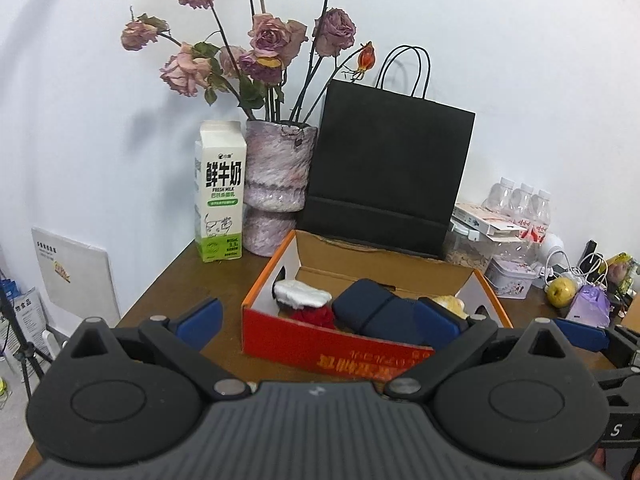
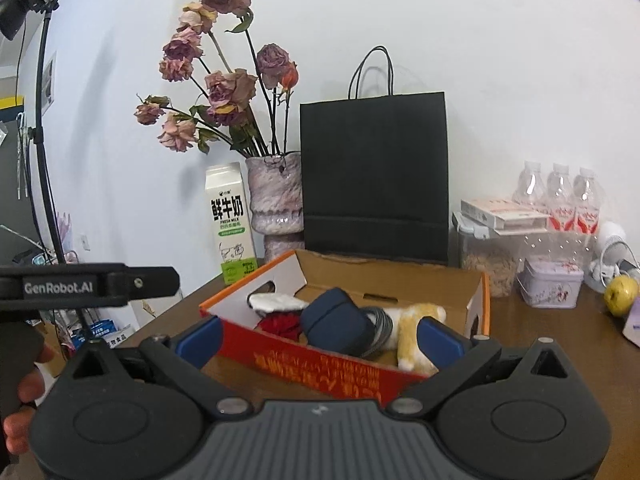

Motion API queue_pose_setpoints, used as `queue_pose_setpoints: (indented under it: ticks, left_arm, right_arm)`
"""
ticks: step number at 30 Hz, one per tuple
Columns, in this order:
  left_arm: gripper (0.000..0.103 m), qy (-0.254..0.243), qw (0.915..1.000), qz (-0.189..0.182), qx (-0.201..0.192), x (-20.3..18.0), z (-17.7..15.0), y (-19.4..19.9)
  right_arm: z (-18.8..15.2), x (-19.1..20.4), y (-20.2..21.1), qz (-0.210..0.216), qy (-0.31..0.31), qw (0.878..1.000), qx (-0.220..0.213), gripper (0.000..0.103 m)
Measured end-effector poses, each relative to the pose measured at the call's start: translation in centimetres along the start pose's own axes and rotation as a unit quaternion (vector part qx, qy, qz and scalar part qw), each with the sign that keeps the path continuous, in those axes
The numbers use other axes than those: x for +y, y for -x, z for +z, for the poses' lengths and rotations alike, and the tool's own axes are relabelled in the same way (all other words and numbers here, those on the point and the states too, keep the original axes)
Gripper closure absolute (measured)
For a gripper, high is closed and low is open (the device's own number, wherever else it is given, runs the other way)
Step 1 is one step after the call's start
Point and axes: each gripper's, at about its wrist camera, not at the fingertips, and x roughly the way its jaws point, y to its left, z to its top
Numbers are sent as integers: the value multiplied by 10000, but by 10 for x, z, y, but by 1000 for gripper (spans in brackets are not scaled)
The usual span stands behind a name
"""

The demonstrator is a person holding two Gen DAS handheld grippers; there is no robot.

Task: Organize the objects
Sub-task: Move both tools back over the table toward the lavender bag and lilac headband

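Note:
A red and orange cardboard box (image 1: pixel 320 344) (image 2: pixel 320 364) sits open on the brown table. Inside lie a red and white sock (image 1: pixel 304 300) (image 2: pixel 280 308), a navy pouch (image 1: pixel 372 312) (image 2: pixel 336 324), a coiled grey cable (image 2: pixel 380 328) and a yellow plush toy (image 2: pixel 416 328) (image 1: pixel 452 304). My left gripper (image 1: pixel 320 318) stands open just in front of the box with nothing between its blue pads. My right gripper (image 2: pixel 318 338) is open too, its fingers straddling the box's near wall. The right gripper's blue pad (image 1: pixel 580 334) shows at the left wrist view's right edge.
Behind the box stand a milk carton (image 1: pixel 220 192) (image 2: pixel 234 224), a vase of dried roses (image 1: pixel 276 184) (image 2: pixel 276 200) and a black paper bag (image 1: pixel 384 172) (image 2: pixel 376 176). At right are water bottles (image 2: pixel 560 196), a clear jar (image 2: pixel 488 256), a tin (image 2: pixel 554 282) and a yellow apple (image 2: pixel 620 294). A hand (image 2: pixel 24 392) holds the left gripper's handle.

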Motion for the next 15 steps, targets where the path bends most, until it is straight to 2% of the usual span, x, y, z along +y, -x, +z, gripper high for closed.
queue_pose_setpoints:
  ticks: [15]
  left_arm:
    - [0,-120,9995,197,198,-1,-37,47]
  right_arm:
    - [-41,12,45,-98,283,9989,354,0]
